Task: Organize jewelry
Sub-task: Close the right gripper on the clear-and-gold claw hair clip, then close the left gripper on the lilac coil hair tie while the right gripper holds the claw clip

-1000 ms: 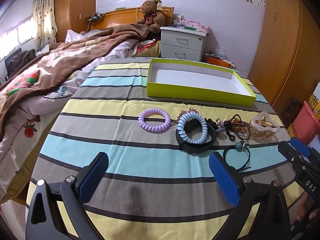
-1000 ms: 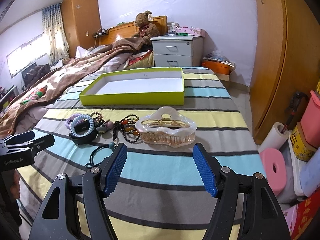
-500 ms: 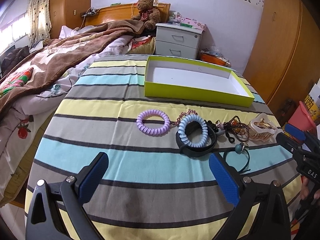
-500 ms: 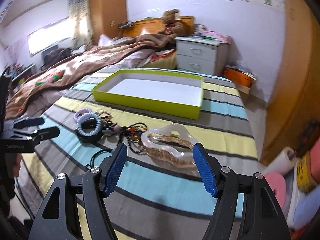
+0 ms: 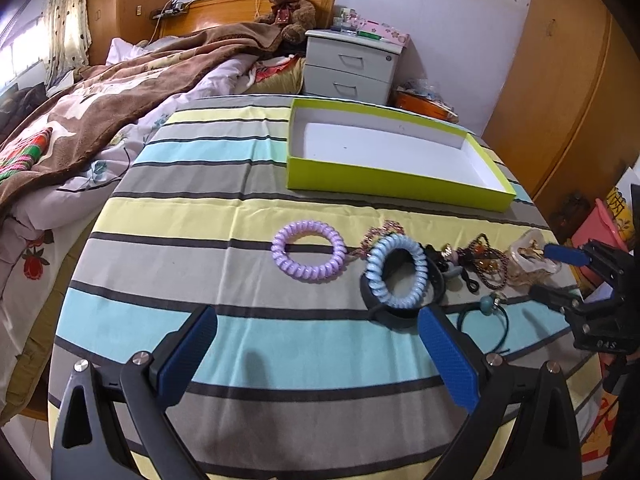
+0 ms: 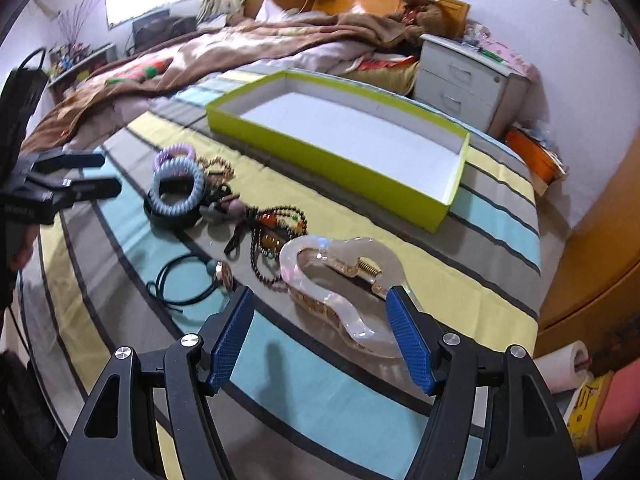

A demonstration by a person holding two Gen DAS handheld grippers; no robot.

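A: Where is the jewelry?

B: It lies in a row on the striped cloth of the desk (image 5: 240, 340), in front of the green box (image 5: 392, 182). From the left: a purple coil band (image 5: 308, 256), then a blue coil band (image 5: 400, 270) resting on a black strap (image 5: 400, 314), a beaded string (image 6: 276, 232), a dark cord loop (image 6: 188, 280) and a clear hair claw (image 6: 340, 280).

A: And the box?

B: Its white floor shows bare.

A: What about the left tool (image 5: 316, 356)?

B: It hangs above the cloth with its blue pads spread wide, gripping nothing. The blue band lies just beyond its right pad.

A: And the right tool (image 6: 320, 336)?

B: Also spread wide, nothing between the pads pinched. The near end of the hair claw lies between them; I cannot tell whether the right pad touches it.
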